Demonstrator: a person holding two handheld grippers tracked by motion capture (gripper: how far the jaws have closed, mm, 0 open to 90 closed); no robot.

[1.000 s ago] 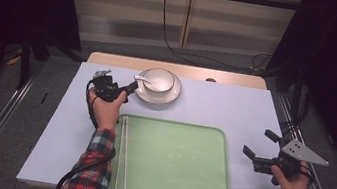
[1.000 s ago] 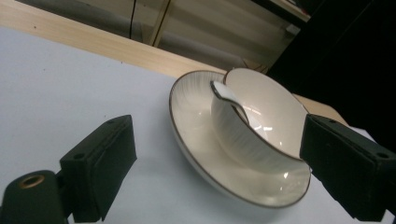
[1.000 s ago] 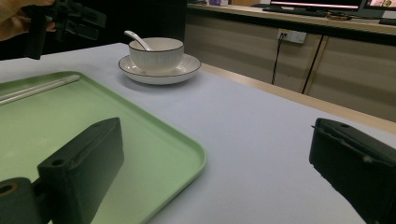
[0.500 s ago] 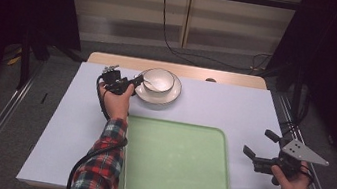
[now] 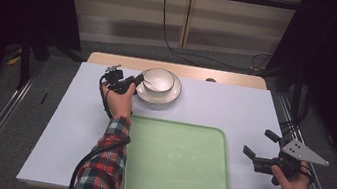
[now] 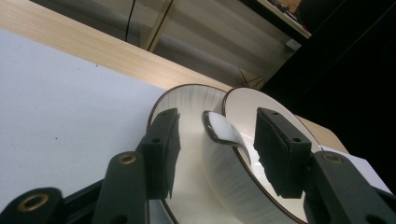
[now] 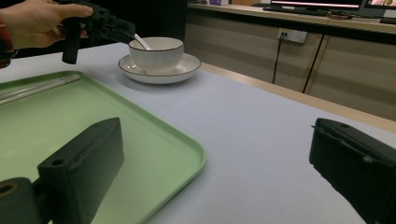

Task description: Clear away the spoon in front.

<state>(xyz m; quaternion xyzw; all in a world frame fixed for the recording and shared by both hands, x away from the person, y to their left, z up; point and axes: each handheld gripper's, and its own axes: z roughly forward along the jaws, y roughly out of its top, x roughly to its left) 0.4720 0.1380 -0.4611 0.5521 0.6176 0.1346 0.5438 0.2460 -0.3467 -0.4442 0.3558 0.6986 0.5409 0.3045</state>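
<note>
- Fingers of the left gripper stand apart on either side of the spoon, whose white handle end sticks up between them; they have just been closing, and a gap shows between each pad and the handle, so no pad presses on it.
- Spoon's handle leans out over the rim of the bowl, and the rest of it runs down inside where it cannot be seen.
- Bowl, white with a dark rim line, sits on a matching saucer; one finger hangs over the saucer, the other over the bowl's mouth.
- From the high view, the left gripper reaches in from the bowl's left, at the far middle of the bench.
- Green tray lies nearer the person, well apart from the saucer, with a pale thin stick along its left edge.
- Right gripper is held over the bench, right of the tray, its fingers wide apart with nothing between them.
</note>
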